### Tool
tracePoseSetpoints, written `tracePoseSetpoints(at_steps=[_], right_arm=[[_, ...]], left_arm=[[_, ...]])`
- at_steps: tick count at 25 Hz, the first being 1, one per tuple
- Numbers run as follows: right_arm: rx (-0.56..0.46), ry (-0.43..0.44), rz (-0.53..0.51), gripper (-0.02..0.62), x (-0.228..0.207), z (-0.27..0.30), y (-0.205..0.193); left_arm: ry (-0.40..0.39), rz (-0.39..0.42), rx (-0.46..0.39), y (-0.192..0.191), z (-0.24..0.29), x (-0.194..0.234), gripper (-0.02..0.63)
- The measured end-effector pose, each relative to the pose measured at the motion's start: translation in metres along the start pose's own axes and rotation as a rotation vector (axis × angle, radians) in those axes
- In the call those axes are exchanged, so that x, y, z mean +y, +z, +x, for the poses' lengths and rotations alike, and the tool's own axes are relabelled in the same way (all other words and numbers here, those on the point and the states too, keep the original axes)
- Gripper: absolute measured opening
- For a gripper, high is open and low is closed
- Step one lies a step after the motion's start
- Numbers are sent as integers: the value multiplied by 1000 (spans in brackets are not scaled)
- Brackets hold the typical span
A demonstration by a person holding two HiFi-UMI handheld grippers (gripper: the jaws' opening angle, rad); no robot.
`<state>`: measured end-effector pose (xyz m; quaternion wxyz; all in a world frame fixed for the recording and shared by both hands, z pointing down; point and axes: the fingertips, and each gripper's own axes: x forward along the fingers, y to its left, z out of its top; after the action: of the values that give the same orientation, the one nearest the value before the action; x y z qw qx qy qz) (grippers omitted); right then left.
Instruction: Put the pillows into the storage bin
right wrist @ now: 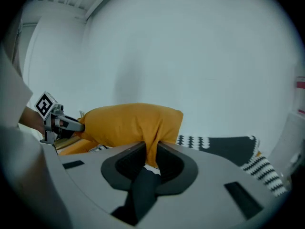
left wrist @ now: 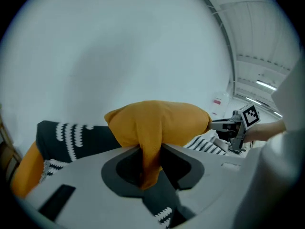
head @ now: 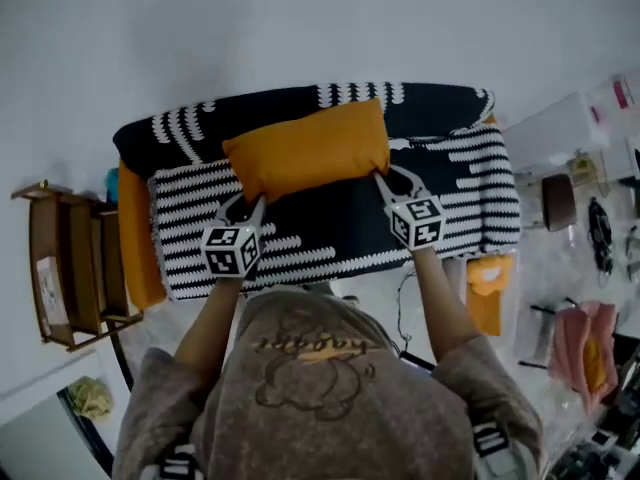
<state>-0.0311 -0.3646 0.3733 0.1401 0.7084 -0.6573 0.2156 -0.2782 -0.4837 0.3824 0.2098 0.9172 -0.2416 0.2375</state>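
Observation:
An orange pillow (head: 308,150) hangs in the air above a sofa draped in a black-and-white patterned blanket (head: 330,218). My left gripper (head: 252,205) is shut on the pillow's left lower corner, and my right gripper (head: 383,180) is shut on its right lower corner. In the left gripper view a fold of the orange pillow (left wrist: 157,125) runs down between the jaws, with the right gripper (left wrist: 220,124) at its far end. The right gripper view shows the orange pillow (right wrist: 128,123) pinched the same way, with the left gripper (right wrist: 80,125) on its far side. No storage bin is in view.
A wooden side table (head: 68,268) stands left of the sofa. Orange sofa cushions (head: 138,233) show at the blanket's left edge, and another orange piece (head: 488,290) at the right. Clutter with a pink bag (head: 585,343) and white boxes (head: 560,128) fills the floor on the right.

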Motion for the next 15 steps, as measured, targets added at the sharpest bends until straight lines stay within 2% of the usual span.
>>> tracePoseSetpoints(at_steps=[3,8,12,15], right_arm=[[-29,-133,90,67,-59,-101,-44],[-58,-345,222,66,-129,-269,-128],[-81,-541,311,66,-170,-399,-195],[-93,-664,375,64,-190,-480,-238]], left_arm=[[-117,81,32,-9,20,-104,108],[-307,204,92,-49,40,-272,109],[-491,296,143,-90,60,-401,109],[-601,354,187,-116,70,-484,109]])
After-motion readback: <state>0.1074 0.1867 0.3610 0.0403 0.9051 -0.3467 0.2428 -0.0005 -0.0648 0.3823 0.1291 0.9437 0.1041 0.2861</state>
